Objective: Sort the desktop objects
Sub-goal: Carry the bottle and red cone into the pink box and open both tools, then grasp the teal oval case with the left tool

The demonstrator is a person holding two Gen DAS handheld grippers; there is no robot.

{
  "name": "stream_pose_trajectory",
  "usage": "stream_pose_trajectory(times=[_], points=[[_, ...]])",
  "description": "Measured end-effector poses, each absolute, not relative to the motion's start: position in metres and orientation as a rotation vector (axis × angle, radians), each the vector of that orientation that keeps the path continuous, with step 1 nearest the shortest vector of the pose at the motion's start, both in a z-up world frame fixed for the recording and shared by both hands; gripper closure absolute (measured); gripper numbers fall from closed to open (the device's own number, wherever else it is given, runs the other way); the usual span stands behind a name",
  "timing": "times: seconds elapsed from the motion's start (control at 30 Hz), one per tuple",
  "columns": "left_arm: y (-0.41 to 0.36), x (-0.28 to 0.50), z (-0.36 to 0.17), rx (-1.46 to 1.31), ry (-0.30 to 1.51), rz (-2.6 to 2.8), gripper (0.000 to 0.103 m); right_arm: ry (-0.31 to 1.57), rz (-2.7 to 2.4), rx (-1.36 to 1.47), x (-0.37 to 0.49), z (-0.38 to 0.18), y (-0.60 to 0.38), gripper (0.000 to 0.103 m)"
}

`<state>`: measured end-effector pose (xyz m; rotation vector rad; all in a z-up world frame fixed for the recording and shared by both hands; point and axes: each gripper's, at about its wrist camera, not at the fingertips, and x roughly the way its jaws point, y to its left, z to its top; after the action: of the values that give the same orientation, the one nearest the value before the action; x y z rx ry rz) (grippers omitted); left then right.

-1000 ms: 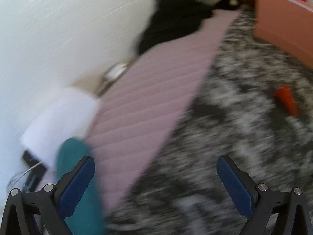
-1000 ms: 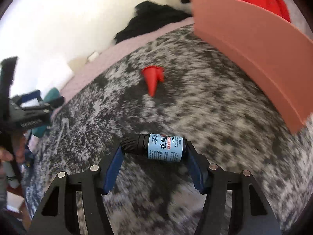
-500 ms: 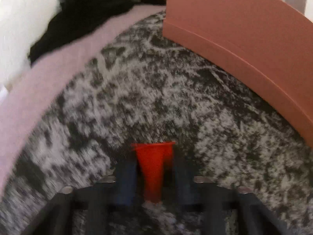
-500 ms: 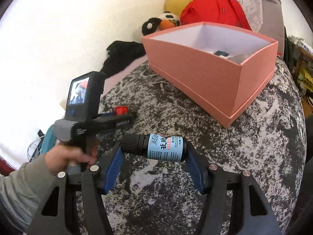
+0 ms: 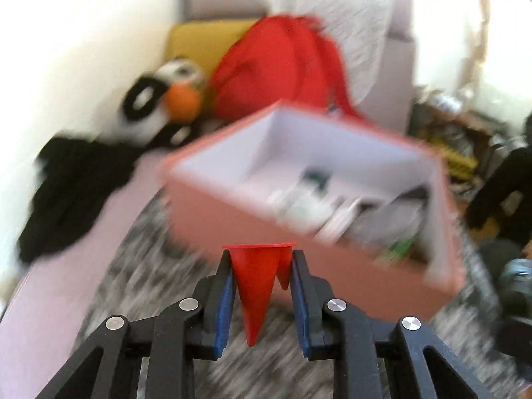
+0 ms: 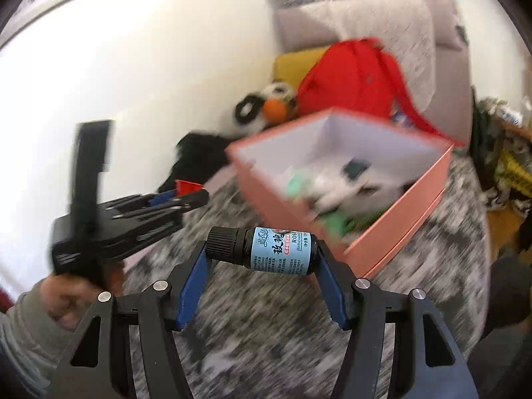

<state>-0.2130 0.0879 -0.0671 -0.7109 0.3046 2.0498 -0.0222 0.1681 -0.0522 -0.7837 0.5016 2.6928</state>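
My left gripper is shut on a red cone, held in the air above the grey mottled surface, just short of the pink box. The same gripper and cone show at the left of the right wrist view. My right gripper is shut on a small dark bottle with a light blue label, held sideways, cap to the left, in front of the open pink box. The box holds several blurred items.
Behind the box lie a red backpack, a yellow cushion, a panda plush and black clothing. A pink quilted strip borders the grey mottled surface on the left. Clutter stands at the right.
My left gripper moved to the red cone, shut on it and lifted it toward the pink box. My right gripper rose with the bottle toward the box.
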Motion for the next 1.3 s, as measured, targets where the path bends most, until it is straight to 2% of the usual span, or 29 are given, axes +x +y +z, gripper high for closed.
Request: stream_pose_trajectory(times=[0.17,0.2,0.23,0.27,0.3,0.33,0.37,0.47,0.73,0.9,1.13,1.3], points=[[0.162,-0.215,-0.056,-0.684,0.356,2.076,0.075,0.586,2.622,-0.734,-0.034,-0.045,0.238,0.038],[0.173,-0.216,-0.058,-0.687,0.382,2.100,0.067,0.604,2.599,-0.742,-0.040,-0.048,0.254,0.038],[0.184,-0.216,-0.060,-0.690,0.420,2.126,0.054,0.622,2.583,-0.760,-0.045,-0.051,0.265,0.037],[0.192,-0.217,-0.063,-0.689,0.451,2.154,0.022,0.647,2.572,-0.789,-0.052,-0.056,0.276,0.036],[0.195,-0.218,-0.065,-0.683,0.466,2.187,0.014,0.662,2.558,-0.827,-0.058,-0.061,0.284,0.028],[0.197,-0.220,-0.067,-0.677,0.482,2.220,0.012,0.657,2.533,-0.865,-0.065,-0.064,0.290,0.024],[0.197,-0.221,-0.068,-0.675,0.488,2.240,0.010,0.627,2.498,-0.889,-0.071,-0.067,0.293,0.015],[0.185,-0.223,-0.069,-0.687,0.459,2.228,0.008,0.535,2.501,-0.877,-0.072,-0.066,0.291,0.014],[0.119,-0.207,-0.076,-0.663,0.437,2.308,0.004,0.490,2.552,-0.809,-0.049,-0.063,0.240,0.013],[0.048,-0.199,-0.108,-0.727,0.526,2.388,0.004,0.351,2.641,-0.848,-0.048,-0.067,0.173,0.013],[-0.075,-0.203,-0.159,-1.038,0.537,2.517,0.004,0.204,2.771,-1.031,-0.071,-0.097,0.088,0.011],[-0.165,-0.224,-0.180,-1.146,0.695,2.754,0.004,0.135,2.830,-1.166,-0.091,-0.125,0.036,0.011]])
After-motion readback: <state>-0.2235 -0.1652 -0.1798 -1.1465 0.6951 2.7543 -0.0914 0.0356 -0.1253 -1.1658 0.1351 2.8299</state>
